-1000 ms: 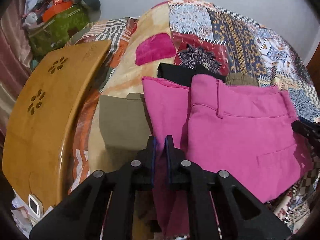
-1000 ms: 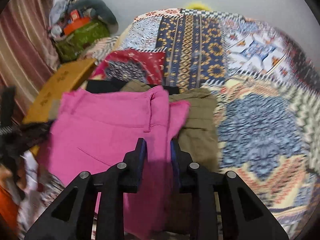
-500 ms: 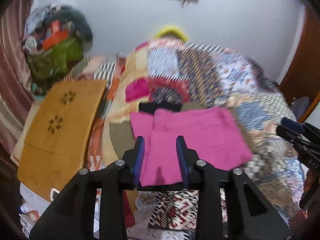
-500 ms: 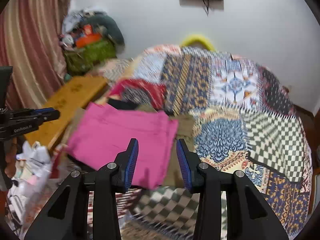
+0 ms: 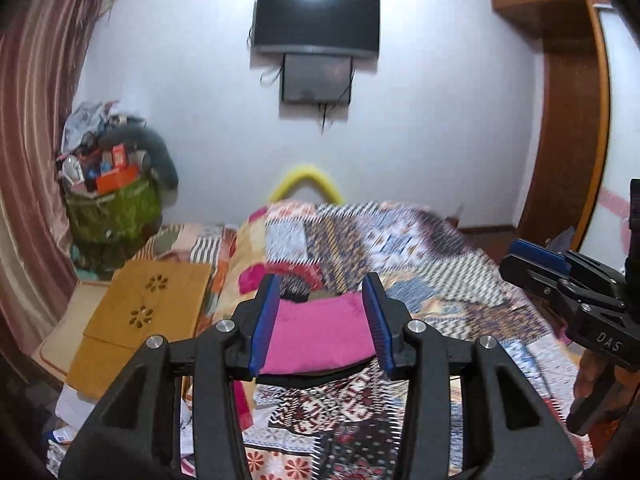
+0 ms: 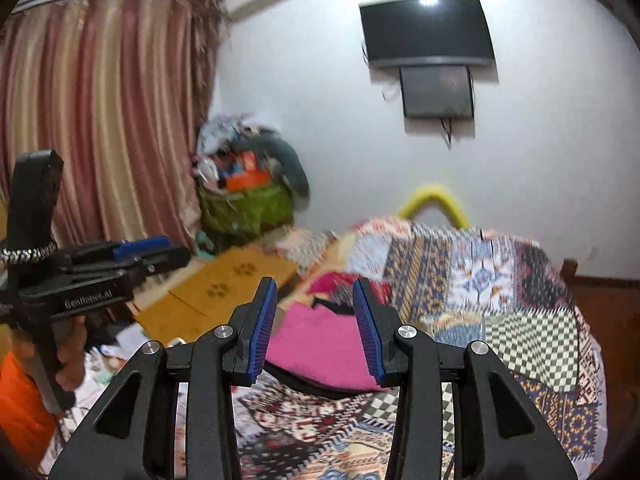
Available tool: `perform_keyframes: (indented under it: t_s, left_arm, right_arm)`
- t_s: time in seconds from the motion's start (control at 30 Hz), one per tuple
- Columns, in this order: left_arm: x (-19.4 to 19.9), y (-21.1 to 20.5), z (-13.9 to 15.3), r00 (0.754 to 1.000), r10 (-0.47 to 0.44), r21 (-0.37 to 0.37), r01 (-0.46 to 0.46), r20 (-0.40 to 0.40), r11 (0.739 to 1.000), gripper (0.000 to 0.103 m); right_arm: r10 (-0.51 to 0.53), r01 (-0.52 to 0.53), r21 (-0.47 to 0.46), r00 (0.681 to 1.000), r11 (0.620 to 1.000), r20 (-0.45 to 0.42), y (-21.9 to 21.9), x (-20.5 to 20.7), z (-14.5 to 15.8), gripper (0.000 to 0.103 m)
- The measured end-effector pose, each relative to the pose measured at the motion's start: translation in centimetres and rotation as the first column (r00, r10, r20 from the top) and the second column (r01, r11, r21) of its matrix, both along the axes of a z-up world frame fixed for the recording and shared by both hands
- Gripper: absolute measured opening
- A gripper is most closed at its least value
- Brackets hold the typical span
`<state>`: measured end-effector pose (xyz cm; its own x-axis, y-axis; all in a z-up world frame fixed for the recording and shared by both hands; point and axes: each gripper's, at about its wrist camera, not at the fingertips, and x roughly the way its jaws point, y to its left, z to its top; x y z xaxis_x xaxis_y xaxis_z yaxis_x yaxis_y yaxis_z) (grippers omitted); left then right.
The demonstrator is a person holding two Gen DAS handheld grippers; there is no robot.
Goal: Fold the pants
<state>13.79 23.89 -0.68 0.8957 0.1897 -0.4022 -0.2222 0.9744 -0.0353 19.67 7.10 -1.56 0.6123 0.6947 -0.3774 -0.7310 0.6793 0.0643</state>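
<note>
The pink pants [image 5: 320, 340] lie folded flat on the patchwork bedspread [image 5: 420, 248], on top of other dark clothes [image 5: 294, 292]. My left gripper [image 5: 321, 280] hovers high above and back from them. Its jaws are opening, with nothing between the blue pads; the pants only show through the gap. In the right wrist view the pants [image 6: 320, 344] again lie far below my right gripper [image 6: 313, 284], which is open and empty. Each gripper shows in the other's view: the right one [image 5: 536, 254] at the right edge, the left one [image 6: 144, 246] at the left, held by a hand [image 6: 68, 344].
A wooden board [image 5: 148, 312] lies along the bed's left side, with papers on the floor below it. A heaped green bag [image 5: 112, 208] stands in the corner by the striped curtain [image 6: 100, 120]. A television [image 5: 316, 24] hangs on the far wall, and a wooden wardrobe [image 5: 568, 120] stands to the right.
Both grippers let go of the pink pants, opened, and rose up and back from the bed. The pants now lie folded far below, and the views tilted up to the wall.
</note>
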Motion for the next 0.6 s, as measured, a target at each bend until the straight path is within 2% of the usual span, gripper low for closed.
perform_keyframes:
  t_s: [0.2,0.33,0.47,0.53,0.6]
  left_arm:
    - [-6.0,-4.0,2.5,0.993,0.004,0.061,-0.011,0.120,0.998,0.043]
    - [-9.5,-5.7,3.3,0.980,0.029,0.072,-0.044,0.195,0.996,0.053]
    - [-11.7,-6.9,3.6,0.971,0.043,0.074,-0.062,0.236,0.995,0.064]
    - [-12.2,-7.2,3.6,0.969,0.039,0.064,-0.057,0.246,0.996,0.084]
    - [-12.5,-7.4,3.7,0.965,0.041,0.063,-0.059,0.257,0.996,0.091]
  right_arm:
    - [0.003,-0.010,0.057,0.993,0.998,0.122,-1.9,-5.8,2.9,0.036]
    - [-0.009,-0.007,0.093,0.985,0.996,0.170,-2.9,-8.6,3.3,0.037]
    - [-0.028,0.006,0.116,0.982,0.993,0.189,-3.7,-9.8,3.4,0.052]
    - [-0.038,0.014,0.123,0.981,0.992,0.190,-4.3,-10.3,3.4,0.058]
    - [-0.053,0.029,0.124,0.981,0.992,0.189,-4.6,-10.6,3.4,0.071]
